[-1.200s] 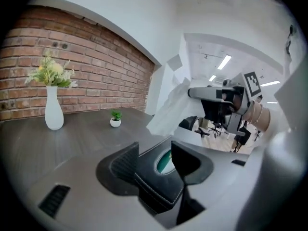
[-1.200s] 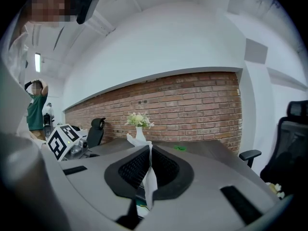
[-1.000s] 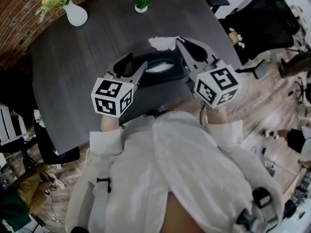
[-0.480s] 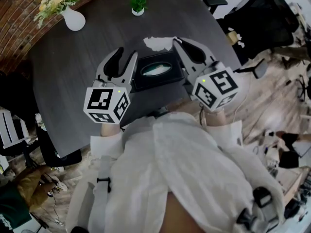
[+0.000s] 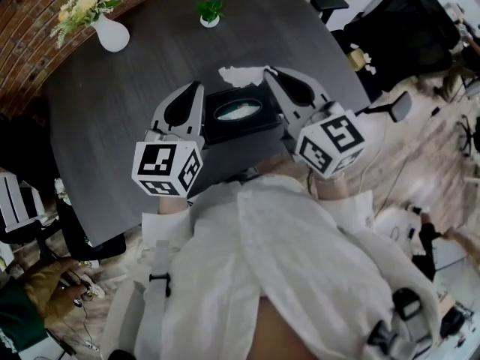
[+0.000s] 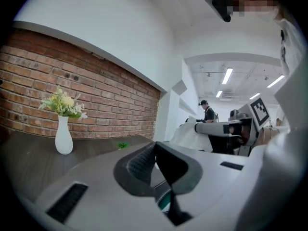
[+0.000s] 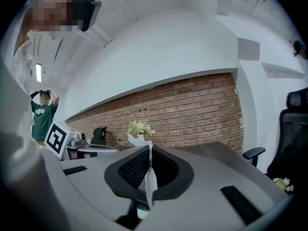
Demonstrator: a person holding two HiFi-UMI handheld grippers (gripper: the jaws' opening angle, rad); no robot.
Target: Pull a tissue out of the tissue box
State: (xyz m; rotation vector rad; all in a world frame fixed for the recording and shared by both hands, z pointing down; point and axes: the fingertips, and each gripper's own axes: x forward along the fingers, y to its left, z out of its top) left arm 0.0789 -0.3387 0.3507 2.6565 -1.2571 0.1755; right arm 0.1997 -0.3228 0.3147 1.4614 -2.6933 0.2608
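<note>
The black tissue box (image 5: 241, 113) lies on the dark table (image 5: 135, 103), with white tissue showing in its oval slot. A pulled white tissue (image 5: 238, 73) hangs just beyond the box's far edge, and my right gripper (image 5: 266, 72) is shut on it. In the right gripper view a strip of the tissue (image 7: 150, 181) is pinched between the jaws of my right gripper (image 7: 148, 148). My left gripper (image 5: 193, 88) hovers over the table at the box's left end, shut with nothing in it. The left gripper view shows my left gripper (image 6: 154, 146) with its ribbed pads together.
A white vase of flowers (image 5: 111, 33) and a small potted plant (image 5: 209, 13) stand at the table's far side. Black office chairs (image 5: 397, 28) are to the right of the table. A brick wall (image 6: 96, 105) runs behind it.
My left gripper has lifted away from the left end of the box and its jaws have gone from wide open to shut. The right gripper with the tissue has stayed put.
</note>
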